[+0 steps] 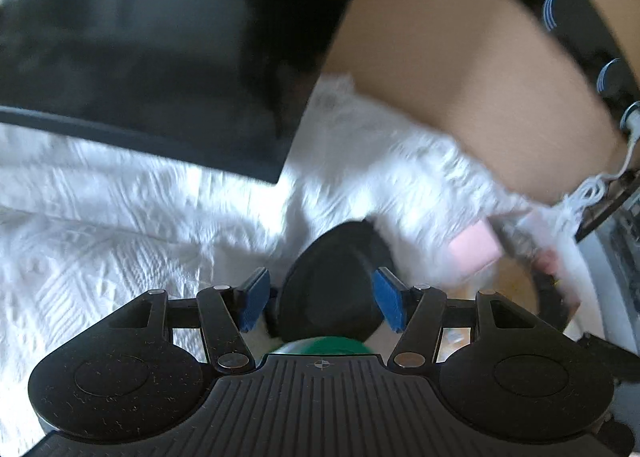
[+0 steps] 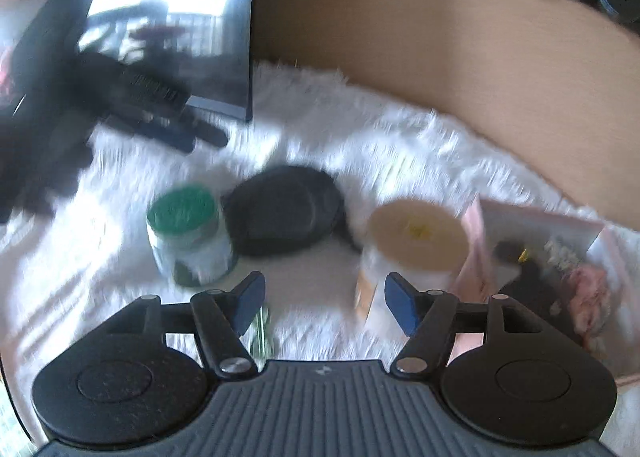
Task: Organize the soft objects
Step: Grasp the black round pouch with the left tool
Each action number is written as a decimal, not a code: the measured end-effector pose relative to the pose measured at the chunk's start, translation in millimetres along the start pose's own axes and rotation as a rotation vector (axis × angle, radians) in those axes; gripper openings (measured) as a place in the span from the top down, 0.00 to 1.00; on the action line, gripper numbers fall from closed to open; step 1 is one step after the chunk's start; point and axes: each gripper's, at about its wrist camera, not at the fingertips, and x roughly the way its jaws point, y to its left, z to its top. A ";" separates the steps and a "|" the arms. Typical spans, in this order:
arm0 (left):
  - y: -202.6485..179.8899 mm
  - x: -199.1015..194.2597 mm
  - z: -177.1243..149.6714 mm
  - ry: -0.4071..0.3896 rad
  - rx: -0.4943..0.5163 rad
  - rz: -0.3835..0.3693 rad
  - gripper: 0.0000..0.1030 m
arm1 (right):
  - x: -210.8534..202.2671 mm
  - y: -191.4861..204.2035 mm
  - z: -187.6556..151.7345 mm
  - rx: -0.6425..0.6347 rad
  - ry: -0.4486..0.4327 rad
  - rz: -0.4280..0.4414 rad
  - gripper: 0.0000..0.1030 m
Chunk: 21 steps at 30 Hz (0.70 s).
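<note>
Jaws of the left gripper (image 1: 321,299) stand apart around a black pouch (image 1: 332,285); right gripper (image 2: 323,305) jaws gape empty above the white fluffy blanket (image 2: 360,129), near a green-lidded jar (image 2: 186,233).

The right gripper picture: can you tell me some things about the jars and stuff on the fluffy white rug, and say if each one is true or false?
1. The jar with the green lid stands upright on the white rug. True.
2. The jar with the cream lid lies tipped on its side. False: it stands upright.
3. The black pouch sits between the two jars. True.
4. The right gripper squeezes the green-lidded jar. False: its blue pads are apart and nothing is between them.
5. The pink box is left of the green-lidded jar. False: it is at the right, beside the cream-lidded jar.
</note>
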 end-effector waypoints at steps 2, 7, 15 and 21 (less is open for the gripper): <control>0.9 23.4 8.0 0.065 0.056 0.020 0.40 | 12.4 2.9 -10.7 0.008 0.036 -0.003 0.35; -9.5 74.4 22.6 0.167 0.193 0.028 0.40 | 33.1 -0.8 -33.8 0.079 0.091 0.012 0.35; -21.8 120.6 34.1 0.306 0.266 -0.061 0.47 | 45.5 13.2 -62.4 0.034 0.115 -0.031 0.35; -37.8 123.4 34.9 0.358 0.308 -0.081 0.60 | 46.3 12.4 -70.2 0.064 0.059 -0.034 0.26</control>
